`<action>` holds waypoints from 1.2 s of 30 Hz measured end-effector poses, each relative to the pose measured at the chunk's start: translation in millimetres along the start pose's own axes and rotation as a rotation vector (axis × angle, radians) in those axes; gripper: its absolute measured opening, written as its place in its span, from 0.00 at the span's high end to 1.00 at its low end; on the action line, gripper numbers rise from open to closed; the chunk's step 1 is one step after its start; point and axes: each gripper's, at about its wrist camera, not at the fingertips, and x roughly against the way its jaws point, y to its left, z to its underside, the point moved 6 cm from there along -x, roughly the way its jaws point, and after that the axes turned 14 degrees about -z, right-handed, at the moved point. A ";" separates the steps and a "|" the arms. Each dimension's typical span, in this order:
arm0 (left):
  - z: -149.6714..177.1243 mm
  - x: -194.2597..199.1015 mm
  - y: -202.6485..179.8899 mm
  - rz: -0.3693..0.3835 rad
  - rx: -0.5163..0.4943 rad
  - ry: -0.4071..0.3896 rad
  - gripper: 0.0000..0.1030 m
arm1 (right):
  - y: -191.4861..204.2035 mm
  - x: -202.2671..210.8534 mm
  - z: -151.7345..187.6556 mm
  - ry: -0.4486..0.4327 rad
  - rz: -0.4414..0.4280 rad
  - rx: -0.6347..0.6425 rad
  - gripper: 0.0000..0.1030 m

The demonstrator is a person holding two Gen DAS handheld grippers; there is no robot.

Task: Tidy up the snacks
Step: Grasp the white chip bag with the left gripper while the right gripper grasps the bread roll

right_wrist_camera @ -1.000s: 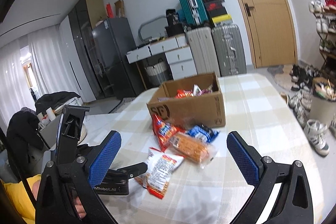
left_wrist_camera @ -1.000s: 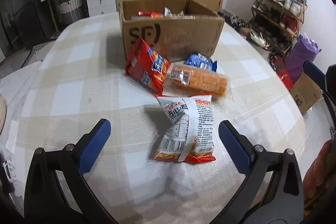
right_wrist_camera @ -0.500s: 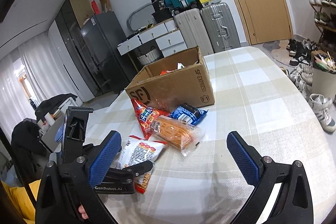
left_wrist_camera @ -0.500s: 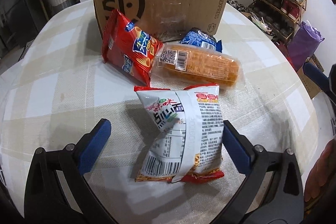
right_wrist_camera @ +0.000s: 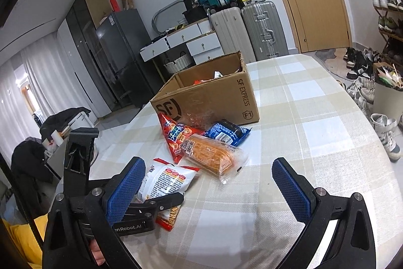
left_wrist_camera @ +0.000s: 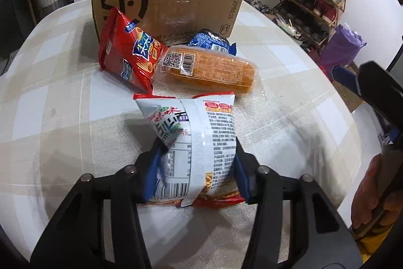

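My left gripper (left_wrist_camera: 196, 173) is shut on the near end of a white and red snack bag (left_wrist_camera: 194, 135), which lies on the checked tablecloth; the bag also shows in the right wrist view (right_wrist_camera: 168, 180). Behind it lie a red chip bag (left_wrist_camera: 128, 54), a clear pack of orange snack (left_wrist_camera: 209, 69) and a blue packet (left_wrist_camera: 211, 42). An open SF cardboard box (left_wrist_camera: 171, 1) with snacks inside stands behind them. My right gripper (right_wrist_camera: 206, 188) is open and empty above the table, to the right of the left gripper.
The round table (right_wrist_camera: 314, 132) has its edge close on the right. A shoe rack (left_wrist_camera: 314, 1) and a purple bag (left_wrist_camera: 345, 47) stand to the right. Suitcases (right_wrist_camera: 252, 29), white drawers and a fridge stand behind the table.
My left gripper moved forward and down and closed on the white and red snack bag. The right gripper tilted down a little and stayed open.
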 end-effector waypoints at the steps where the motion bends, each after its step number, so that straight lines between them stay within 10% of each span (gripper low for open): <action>1: -1.4 -0.2 2.5 0.010 0.014 0.003 0.57 | 1.3 0.3 0.1 0.001 0.002 0.003 0.01; 19: 4.1 83.5 61.8 0.068 0.138 -0.155 0.58 | 19.0 11.3 -11.3 0.004 0.048 0.066 0.01; 36: 15.2 89.2 88.6 0.051 0.195 -0.150 0.58 | -0.7 -100.5 -8.6 0.317 0.025 0.335 0.01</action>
